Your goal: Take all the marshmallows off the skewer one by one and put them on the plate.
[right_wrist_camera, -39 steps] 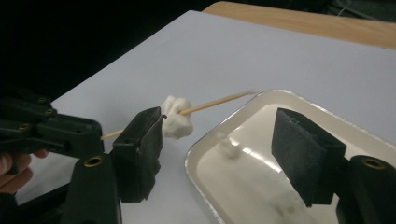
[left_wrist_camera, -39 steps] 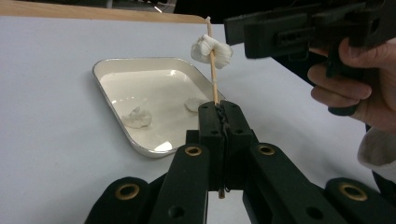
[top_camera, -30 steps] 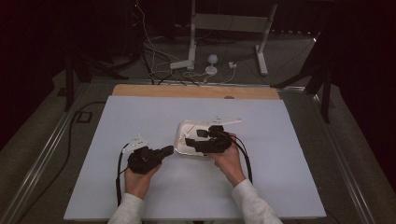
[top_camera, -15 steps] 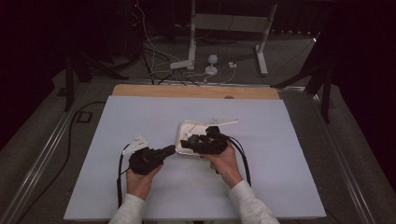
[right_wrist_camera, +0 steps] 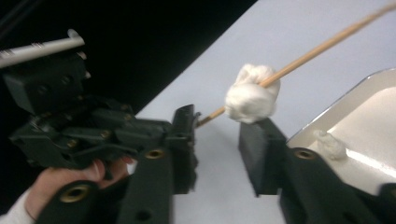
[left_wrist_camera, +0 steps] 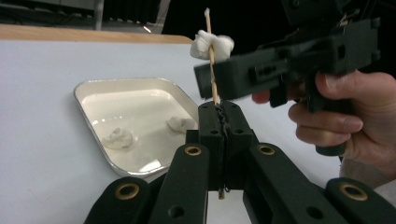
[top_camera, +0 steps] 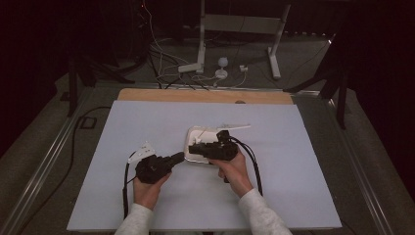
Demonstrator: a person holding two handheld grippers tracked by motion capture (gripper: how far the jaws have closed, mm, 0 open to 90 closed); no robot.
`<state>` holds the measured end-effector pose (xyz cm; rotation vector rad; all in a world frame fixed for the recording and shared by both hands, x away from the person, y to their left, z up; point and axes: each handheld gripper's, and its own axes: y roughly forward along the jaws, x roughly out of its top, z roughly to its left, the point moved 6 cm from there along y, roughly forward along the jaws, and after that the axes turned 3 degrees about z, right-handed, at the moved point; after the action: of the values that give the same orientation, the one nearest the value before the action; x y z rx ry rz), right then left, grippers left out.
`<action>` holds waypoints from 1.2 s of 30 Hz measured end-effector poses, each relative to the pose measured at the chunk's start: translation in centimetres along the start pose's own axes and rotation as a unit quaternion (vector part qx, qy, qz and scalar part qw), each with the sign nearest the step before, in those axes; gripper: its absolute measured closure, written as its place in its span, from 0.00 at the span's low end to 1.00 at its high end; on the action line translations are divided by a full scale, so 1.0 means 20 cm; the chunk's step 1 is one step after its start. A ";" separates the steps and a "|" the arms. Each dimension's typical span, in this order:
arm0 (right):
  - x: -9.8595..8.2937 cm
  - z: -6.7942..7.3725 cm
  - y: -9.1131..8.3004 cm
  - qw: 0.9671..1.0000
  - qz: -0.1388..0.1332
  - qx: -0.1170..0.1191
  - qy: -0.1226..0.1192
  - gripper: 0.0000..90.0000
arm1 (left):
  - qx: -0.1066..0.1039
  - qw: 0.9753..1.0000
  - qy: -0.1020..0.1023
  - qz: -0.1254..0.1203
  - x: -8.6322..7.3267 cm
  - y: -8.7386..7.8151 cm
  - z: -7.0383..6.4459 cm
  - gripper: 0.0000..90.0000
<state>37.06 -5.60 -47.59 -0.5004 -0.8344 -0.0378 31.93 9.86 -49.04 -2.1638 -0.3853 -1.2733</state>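
- The skewer (left_wrist_camera: 212, 65), a thin wooden stick, stands clamped between the closed jaws of the left gripper (left_wrist_camera: 219, 114), just beside the near edge of the white tray (left_wrist_camera: 93, 88).
- A white soft lump (left_wrist_camera: 212, 45) is threaded on the skewer, high up near its tip; in the right gripper view the same lump (right_wrist_camera: 252, 99) sits just above one of the right gripper's jaws.
- The right gripper (right_wrist_camera: 217, 135) has its jaws apart, one on each side of the skewer (right_wrist_camera: 322, 46), below the lump and holding nothing.
- Two more white lumps (left_wrist_camera: 116, 137) lie inside the tray, on its floor.
- In the high view the right gripper (top_camera: 193, 149) hangs over the tray's (top_camera: 195, 132) near side, and the left gripper (top_camera: 178, 157) meets it at the tray's near left corner.
- Against half a second ago, the right gripper sits slightly nearer the person over the tray; the left gripper has stayed beside that corner.
- The tray rests on a pale sheet (top_camera: 147, 122) that covers the table.
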 end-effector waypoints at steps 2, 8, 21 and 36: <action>0.00 0.00 0.00 1.000 -0.002 0.002 -0.001 0.81 | -0.005 1.000 0.000 0.007 -0.01 0.01 0.00 1.00; 0.02 0.02 -0.01 1.000 -0.016 0.018 0.006 0.87 | -0.007 1.000 0.007 0.021 -0.02 0.04 -0.02 1.00; 0.02 0.05 -0.01 0.999 -0.026 0.016 -0.013 0.97 | 0.001 0.999 0.008 0.040 -0.05 0.07 -0.01 0.90; 0.02 0.08 0.00 0.999 -0.033 0.021 -0.025 0.95 | -0.006 0.997 0.015 0.069 -0.07 0.11 -0.04 1.00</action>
<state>36.27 -4.88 -46.31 -0.4364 -0.8990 -0.0685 31.83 7.80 -50.81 -2.1390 -0.2120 -1.2311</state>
